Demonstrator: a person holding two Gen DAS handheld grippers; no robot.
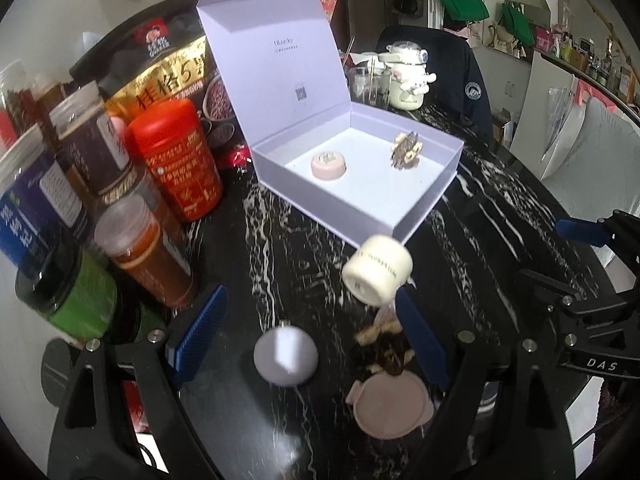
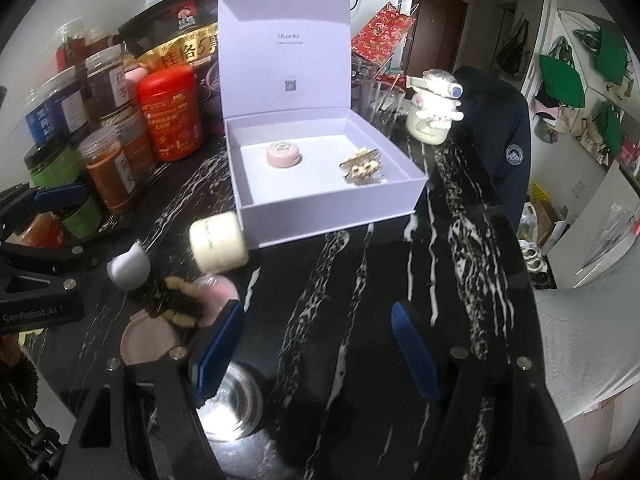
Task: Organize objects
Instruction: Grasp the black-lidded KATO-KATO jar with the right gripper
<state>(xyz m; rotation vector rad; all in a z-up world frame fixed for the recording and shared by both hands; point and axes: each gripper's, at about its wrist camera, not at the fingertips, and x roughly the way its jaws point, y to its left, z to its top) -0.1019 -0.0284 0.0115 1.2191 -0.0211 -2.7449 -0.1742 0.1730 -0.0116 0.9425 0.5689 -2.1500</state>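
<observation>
Below me, the black marble-patterned desk (image 1: pixel 472 208) filled both views. At the upper centre of each frame stood the lavender cardboard gift box (image 1: pixel 416 216) with its hinged lid raised. On its white floor lay a small round pink tin (image 1: pixel 328 165) toward the left and a brown-and-cream hair claw clip (image 1: pixel 406 150) toward the right, well apart from each other.

My left gripper (image 1: pixel 312 332) held its blue-padded jaws wide, with nothing pressed between them. In the left wrist view, low in the frame between those pads, sat a pale lilac round case with small ears (image 1: pixel 286 356), and to its right a second dark brown and cream hair clip (image 1: pixel 390 350), blurred, beside a flat round pink compact (image 1: pixel 390 410) at the lower centre. Above them, just in front of the box's near corner, a cream cylindrical jar (image 1: pixel 378 274) lay on its side.

My right gripper (image 2: pixel 316 344) also held its jaws apart and empty over bare desk at the lower centre of the right wrist view; a shiny round metal thing (image 2: pixel 236 408) showed under its left pad, but I could not tell what it was.

At the left of both frames stood a red cylindrical tin with gold print (image 1: pixel 176 160) among clear plastic jars with dark and orange contents (image 1: pixel 140 252). A cream mug with a white dog figure (image 1: pixel 408 80) stood at the upper right, behind the box.
</observation>
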